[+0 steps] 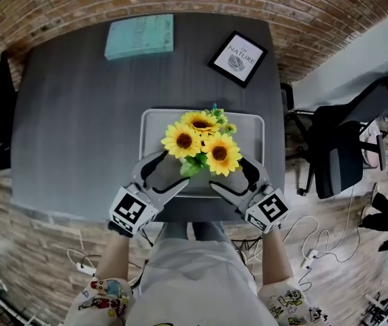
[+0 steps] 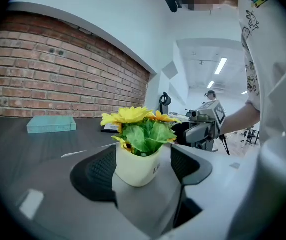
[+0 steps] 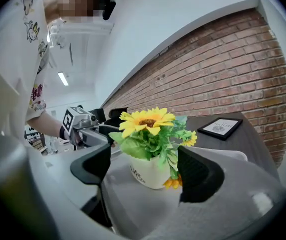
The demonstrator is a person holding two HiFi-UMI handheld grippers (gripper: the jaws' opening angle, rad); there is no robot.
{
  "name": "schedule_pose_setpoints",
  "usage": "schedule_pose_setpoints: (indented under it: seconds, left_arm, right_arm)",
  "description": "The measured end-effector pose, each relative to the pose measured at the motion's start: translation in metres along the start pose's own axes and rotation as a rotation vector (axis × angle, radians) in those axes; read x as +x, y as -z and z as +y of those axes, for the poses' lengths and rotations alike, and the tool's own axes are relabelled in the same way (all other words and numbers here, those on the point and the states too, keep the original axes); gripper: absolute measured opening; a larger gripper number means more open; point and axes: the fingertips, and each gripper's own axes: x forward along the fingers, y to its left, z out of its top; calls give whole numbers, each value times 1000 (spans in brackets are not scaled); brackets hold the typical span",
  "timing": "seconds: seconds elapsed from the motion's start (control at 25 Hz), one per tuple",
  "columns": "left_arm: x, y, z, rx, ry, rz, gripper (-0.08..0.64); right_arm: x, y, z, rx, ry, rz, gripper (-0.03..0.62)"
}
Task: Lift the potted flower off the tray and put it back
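Pot [image 2: 135,168] of sunflowers [image 1: 202,145] over tray [image 1: 154,118], close to front edge of table [image 1: 78,114]; standing on tray or just clear of it, not decidable from any view. Left gripper [image 1: 174,168] and right gripper [image 1: 229,174] set at opposite sides, facing each other across pot.

Left gripper view: jaws spread wide, pot between pads [image 2: 98,170]; left pad at pot wall, contact uncertain; narrow gap at right pad; no clamping evident. Right gripper view: jaws likewise spread, pot between pads [image 3: 199,175] with gaps showing on both sides; leaves and one low bloom just beside right pad. Both grippers therefore released, bracketing pot rather than grasping it.

Probable hazards, judged from this arrangement:

(a) Tipping. Tall foliage above a small rounded pot; likely if one side pushes sooner or harder than the other.

(b) Slipping. Smooth wall curving in toward base; likely if pads bear low on the curve or pressure eases during the lift.

(c) Pinched foliage. Leaves or low bloom trapped between right pad and wall, weakening hold and bending stems.

(d) Shifted tray. Jaw tip catching rim and dragging tray toward table edge.

(e) Poor set-down. Pot lowered off centre onto rim, or released before base sits flat, ending tilted or toppled
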Motion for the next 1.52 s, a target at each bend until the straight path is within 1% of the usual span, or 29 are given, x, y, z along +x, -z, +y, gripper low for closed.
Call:
schedule_pose_setpoints:
  seconds: [0.12, 0.24, 0.48, 0.64, 0.76, 0.92, 1.04, 1.16, 1.24, 1.44, 1.52]
  left_arm:
    - [-8, -12, -4, 4, -15, -21, 345]
    - [-16, -28, -7, -9, -35, -50, 345]
    - [-34, -56, -14, 4, -73, -105, 344]
    - [-44, -75, -23, 26, -91, -150, 331]
    - [-48, -90, -29, 31, -102, -177, 321]
    - [-56, -116, -32, -33, -116, -264, 300]
    - [-63, -131, -35, -57, -139, -300, 274]
    - [-63, -141, -37, -41, -162, -299, 242]
    - [-63, -144, -40, -28, -173, -290, 222]
    - [-67, -149, -43, -32, -203, -300, 204]
    - [-68, -149, -43, -25, -216, -300, 178]
  right_arm:
    - [-13, -8, 5, -10, 10, -12, 414]
    - [-26, -19, 8, -27, 22, -24, 414]
    - [-45, -44, 11, -62, 43, -66, 414]
    - [-55, -66, 16, -70, 45, -123, 413]
    - [-63, -88, 20, -74, 40, -188, 413]
    - [-73, -114, 26, -113, 39, -243, 368]
    - [-81, -128, 30, -132, 42, -268, 351]
    - [-85, -138, 31, -142, 41, -286, 304]
    - [-85, -140, 33, -145, 39, -289, 287]
    - [-85, -137, 36, -143, 34, -274, 231]
    - [-87, -138, 35, -158, 58, -285, 178]
